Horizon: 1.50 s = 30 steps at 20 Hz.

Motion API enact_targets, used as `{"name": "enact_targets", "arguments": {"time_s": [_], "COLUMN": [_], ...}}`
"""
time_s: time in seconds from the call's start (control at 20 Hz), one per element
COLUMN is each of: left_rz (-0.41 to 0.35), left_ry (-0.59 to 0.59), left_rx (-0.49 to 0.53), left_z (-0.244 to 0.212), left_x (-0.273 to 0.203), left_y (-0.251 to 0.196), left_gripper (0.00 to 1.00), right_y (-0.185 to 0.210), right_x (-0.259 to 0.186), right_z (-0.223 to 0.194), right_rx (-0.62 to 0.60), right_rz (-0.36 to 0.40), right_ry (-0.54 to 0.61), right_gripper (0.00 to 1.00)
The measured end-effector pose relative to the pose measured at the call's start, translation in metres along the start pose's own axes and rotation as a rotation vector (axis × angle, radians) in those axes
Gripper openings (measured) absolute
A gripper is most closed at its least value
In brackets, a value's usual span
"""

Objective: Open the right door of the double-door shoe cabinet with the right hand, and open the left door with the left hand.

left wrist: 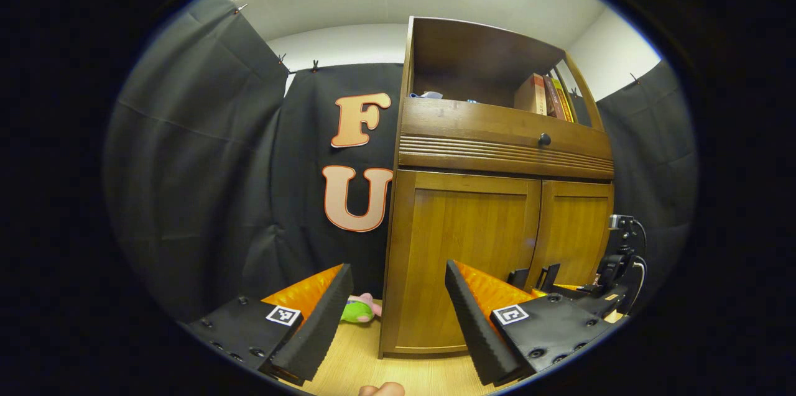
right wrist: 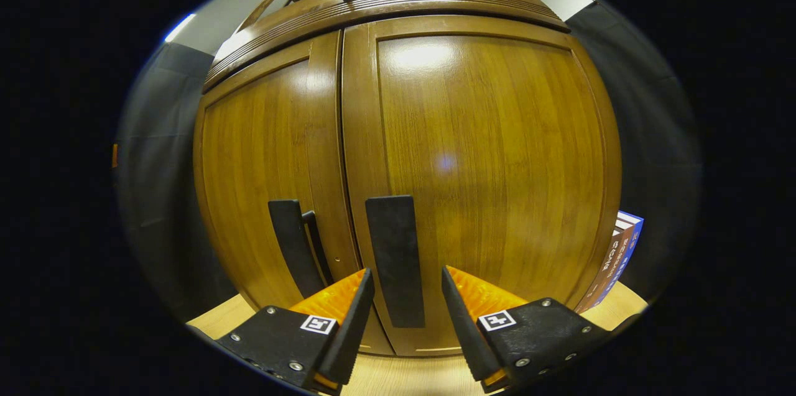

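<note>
The wooden shoe cabinet has both doors closed. In the right gripper view its right door (right wrist: 497, 153) and left door (right wrist: 261, 153) loom close. My right gripper (right wrist: 407, 271) is open, and its fingers straddle the right door's black vertical handle (right wrist: 395, 240) without squeezing it. The left door's handle (right wrist: 289, 240) stands just to the left. In the left gripper view my left gripper (left wrist: 398, 265) is open and holds nothing, some way back from the left door (left wrist: 463, 247). The right gripper (left wrist: 606, 278) is low in front of the right door (left wrist: 575, 228).
Above the doors are a drawer with a dark knob (left wrist: 544, 139) and an open shelf holding books (left wrist: 547, 96). A green and pink plush toy (left wrist: 360, 309) lies on the wooden floor left of the cabinet. More books (right wrist: 615, 259) lean at the cabinet's right side.
</note>
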<state>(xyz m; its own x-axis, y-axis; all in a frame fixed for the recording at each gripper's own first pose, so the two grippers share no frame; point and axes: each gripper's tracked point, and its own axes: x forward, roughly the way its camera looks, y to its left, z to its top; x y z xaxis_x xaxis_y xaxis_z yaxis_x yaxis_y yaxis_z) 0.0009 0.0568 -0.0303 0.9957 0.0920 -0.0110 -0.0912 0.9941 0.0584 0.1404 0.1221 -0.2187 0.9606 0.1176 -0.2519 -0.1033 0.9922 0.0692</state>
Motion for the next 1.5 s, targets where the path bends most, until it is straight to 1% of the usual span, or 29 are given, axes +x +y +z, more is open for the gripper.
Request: {"name": "enact_targets", "arguments": {"time_s": [0.05, 0.1, 0.15, 0.2, 0.25, 0.4, 0.45, 0.5, 0.55, 0.6, 0.65, 0.7, 0.75, 0.95, 1.1, 1.15, 1.2, 1.3, 1.35, 1.5], "left_rz": [0.000, -0.002, -0.002, -0.001, 0.002, 0.007, 0.005, 0.004, 0.003, 0.005, 0.010, 0.016, 0.020, 0.029, 0.013, 0.002, -0.007, -0.021, -0.023, -0.026], "left_ry": [0.003, 0.005, 0.008, 0.011, 0.013, 0.019, 0.018, 0.019, 0.020, 0.022, 0.023, 0.022, 0.020, 0.001, 0.003, 0.004, 0.003, 0.001, -0.001, -0.021], "left_rx": [-0.003, -0.006, -0.007, -0.006, -0.003, 0.006, 0.008, 0.009, 0.009, 0.007, 0.004, 0.000, -0.004, 0.004, 0.005, 0.002, 0.001, 0.008, 0.013, 0.013], "left_z": [-0.001, -0.002, -0.003, -0.005, -0.006, -0.006, -0.006, -0.008, -0.008, -0.009, -0.009, -0.009, -0.007, -0.002, -0.001, 0.000, 0.001, 0.002, 0.004, 0.014], "left_x": [0.000, 0.001, 0.001, 0.002, 0.003, 0.003, 0.003, 0.003, 0.003, 0.004, 0.004, 0.004, 0.004, 0.001, -0.001, -0.003, -0.006, -0.014, -0.017, -0.025], "left_y": [0.000, 0.000, -0.001, 0.001, 0.001, 0.002, 0.002, 0.002, 0.003, 0.005, 0.007, 0.009, 0.011, 0.012, 0.008, 0.005, 0.001, -0.006, -0.008, -0.010], "left_gripper": [0.96, 0.95, 0.95, 0.95, 0.95, 0.95, 0.95, 0.95, 0.95, 0.95, 0.95, 0.95, 0.95, 0.95, 0.95, 0.95, 0.96, 0.96, 0.94, 0.95], "right_y": [0.001, 0.002, 0.003, 0.003, 0.001, 0.002, 0.002, 0.003, 0.004, 0.004, 0.003, 0.003, 0.003, 0.002, 0.002, 0.001, 0.001, -0.001, -0.002, -0.007], "right_x": [0.001, 0.002, 0.003, 0.005, 0.005, 0.008, 0.008, 0.007, 0.007, 0.006, 0.005, 0.005, 0.005, -0.002, -0.012, -0.015, -0.020, -0.029, -0.034, -0.050], "right_z": [0.000, -0.001, 0.000, 0.000, -0.001, -0.003, -0.002, -0.002, -0.002, -0.002, -0.003, -0.003, -0.002, -0.004, -0.004, -0.004, -0.003, -0.004, -0.004, -0.005], "right_rx": [0.003, 0.006, 0.010, 0.013, 0.018, 0.028, 0.022, 0.015, 0.007, 0.005, 0.003, 0.000, -0.008, -0.020, -0.022, -0.023, -0.021, -0.014, -0.016, -0.018], "right_rz": [0.002, 0.005, 0.006, 0.004, -0.002, 0.001, -0.003, -0.006, -0.007, -0.009, -0.010, -0.011, -0.011, -0.001, 0.012, 0.013, 0.016, 0.021, 0.023, 0.026], "right_ry": [-0.002, -0.002, -0.002, -0.001, 0.001, 0.011, 0.006, 0.006, 0.006, 0.007, 0.009, 0.009, 0.008, 0.011, 0.015, 0.014, 0.009, -0.003, -0.009, -0.011], "right_gripper": [0.64, 0.62, 0.67, 0.64, 0.48, 0.43, 0.39, 0.39, 0.26, 0.36, 0.34, 0.43, 0.31, 0.29, 0.29, 0.25, 0.29, 0.29, 0.29, 0.29]}}
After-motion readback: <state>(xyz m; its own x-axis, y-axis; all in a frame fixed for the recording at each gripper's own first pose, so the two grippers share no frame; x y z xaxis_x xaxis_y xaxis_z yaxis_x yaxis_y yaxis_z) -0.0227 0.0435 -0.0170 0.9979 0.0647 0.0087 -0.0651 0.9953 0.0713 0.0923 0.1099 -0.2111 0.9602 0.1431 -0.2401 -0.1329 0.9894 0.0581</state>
